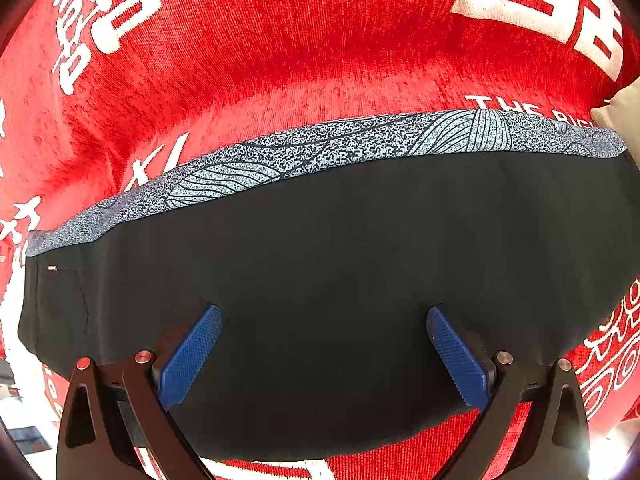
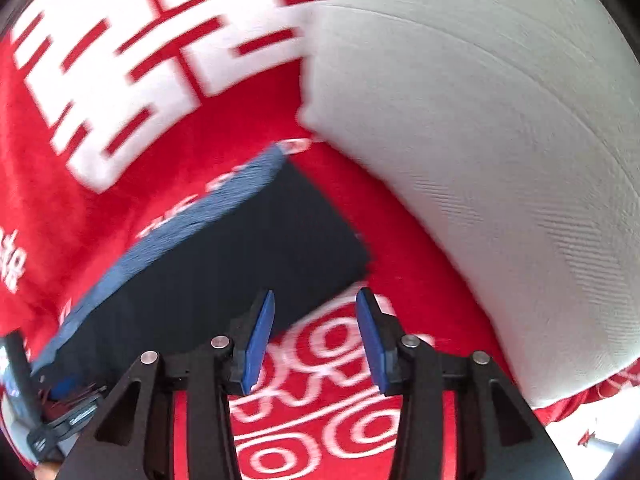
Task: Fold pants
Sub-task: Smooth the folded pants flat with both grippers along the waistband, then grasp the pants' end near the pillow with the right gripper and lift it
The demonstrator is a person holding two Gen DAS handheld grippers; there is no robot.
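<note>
Black pants [image 1: 340, 260] with a grey-blue patterned band [image 1: 320, 148] along the far edge lie folded flat on a red blanket. My left gripper [image 1: 324, 320] is open, its blue pads [image 1: 192, 352] spread wide just above the black cloth, holding nothing. In the blurred right wrist view the same pants [image 2: 240, 256] lie ahead and to the left. My right gripper [image 2: 314, 308] is open and empty over the red blanket, beside the pants' near right corner.
The red blanket [image 1: 280, 40] with white lettering covers the surface. A large pale grey folded cloth [image 2: 500, 140] lies to the right of the pants; its corner shows in the left wrist view [image 1: 624, 116]. The left gripper's body shows at the lower left [image 2: 48, 428].
</note>
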